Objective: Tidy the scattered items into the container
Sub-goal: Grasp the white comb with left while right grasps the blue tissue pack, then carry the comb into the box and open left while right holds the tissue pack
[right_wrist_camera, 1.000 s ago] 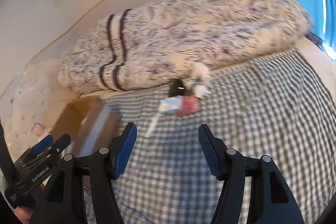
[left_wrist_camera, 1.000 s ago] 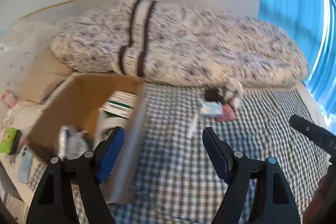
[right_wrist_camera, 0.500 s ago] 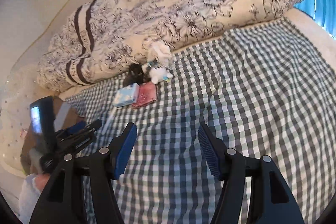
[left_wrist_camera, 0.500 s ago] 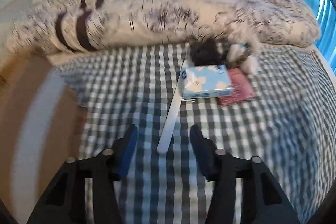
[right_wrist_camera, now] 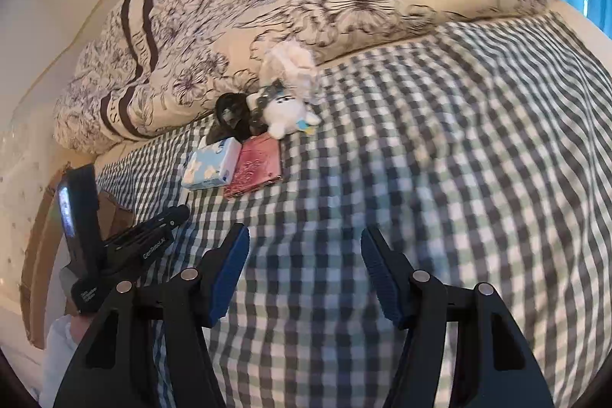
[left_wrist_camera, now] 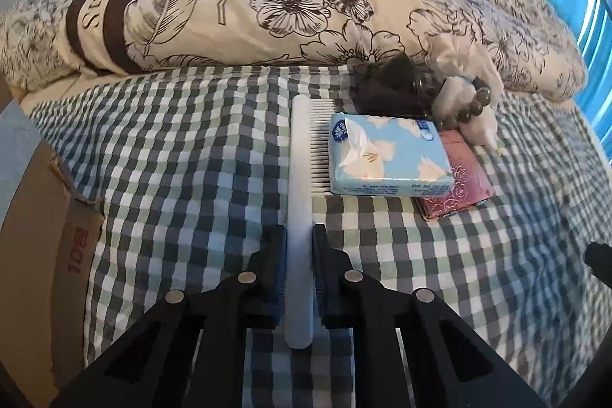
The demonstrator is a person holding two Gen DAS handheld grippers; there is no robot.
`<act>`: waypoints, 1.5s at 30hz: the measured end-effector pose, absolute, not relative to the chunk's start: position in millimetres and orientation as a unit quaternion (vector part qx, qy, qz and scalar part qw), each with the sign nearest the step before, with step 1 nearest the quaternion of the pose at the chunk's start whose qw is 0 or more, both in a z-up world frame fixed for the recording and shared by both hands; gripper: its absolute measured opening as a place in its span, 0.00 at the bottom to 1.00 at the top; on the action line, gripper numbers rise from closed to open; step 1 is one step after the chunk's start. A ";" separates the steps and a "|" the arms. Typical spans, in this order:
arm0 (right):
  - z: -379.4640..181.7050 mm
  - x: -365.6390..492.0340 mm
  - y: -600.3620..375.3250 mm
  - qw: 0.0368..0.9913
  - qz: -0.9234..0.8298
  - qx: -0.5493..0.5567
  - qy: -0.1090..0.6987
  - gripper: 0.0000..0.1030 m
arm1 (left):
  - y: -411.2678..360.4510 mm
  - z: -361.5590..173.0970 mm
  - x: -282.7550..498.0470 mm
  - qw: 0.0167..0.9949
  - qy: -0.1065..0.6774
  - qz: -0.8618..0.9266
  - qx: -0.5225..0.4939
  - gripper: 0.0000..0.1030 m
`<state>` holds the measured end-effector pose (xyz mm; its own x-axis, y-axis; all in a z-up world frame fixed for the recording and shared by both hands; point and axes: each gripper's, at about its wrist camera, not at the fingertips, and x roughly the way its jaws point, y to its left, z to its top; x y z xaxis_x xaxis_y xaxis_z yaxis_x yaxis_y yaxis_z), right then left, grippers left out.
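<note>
Now, left tool (left_wrist_camera: pixel 299 247): your fingers pinch the long white plastic comb's (left_wrist_camera: pixel 299 217) handle on the checked bed sheet (left_wrist_camera: pixel 172 159).
Right tool (right_wrist_camera: pixel 304 270): you hold it wide apart, empty, above the sheet.

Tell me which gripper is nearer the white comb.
Left. The left gripper has its jaws closed around the white comb handle. The right gripper is open over the checked bedsheet, apart from the comb and to its right.
</note>
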<state>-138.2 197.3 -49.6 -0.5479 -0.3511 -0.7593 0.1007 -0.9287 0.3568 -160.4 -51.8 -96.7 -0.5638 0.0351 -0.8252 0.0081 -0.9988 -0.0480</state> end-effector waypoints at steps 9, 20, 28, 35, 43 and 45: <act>-50.9 -185.5 137.5 0.179 -0.857 0.469 -0.119 0.59 | -76.1 -66.0 -115.8 -0.024 -0.052 0.896 -0.441 0.12; -79.3 -232.1 56.9 0.177 -0.843 0.507 -0.034 0.67 | -91.4 -73.9 -92.8 -0.045 -0.063 0.889 -0.451 0.12; -91.4 -235.8 60.5 0.220 -0.817 0.524 -0.094 0.30 | -96.5 -77.1 -91.8 -0.044 -0.072 0.887 -0.455 0.12; -76.1 -214.2 76.8 0.238 -0.820 0.504 -0.128 0.17 | -97.4 -71.4 -85.6 -0.046 -0.071 0.888 -0.451 0.12; -42.6 -183.9 91.9 0.249 -0.836 0.472 -0.125 0.16 | -94.1 -53.5 -74.3 -0.042 -0.071 0.893 -0.441 0.12; -31.0 -176.3 100.9 0.244 -0.842 0.464 -0.123 0.15 | -91.8 -45.4 -68.5 -0.038 -0.069 0.896 -0.437 0.12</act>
<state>-176.3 100.9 -31.0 -0.4496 -0.5255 -0.7223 0.2968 -0.8506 0.4341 -68.5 -91.8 -45.4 -0.6159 -0.0085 -0.7878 0.1285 -0.9876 -0.0898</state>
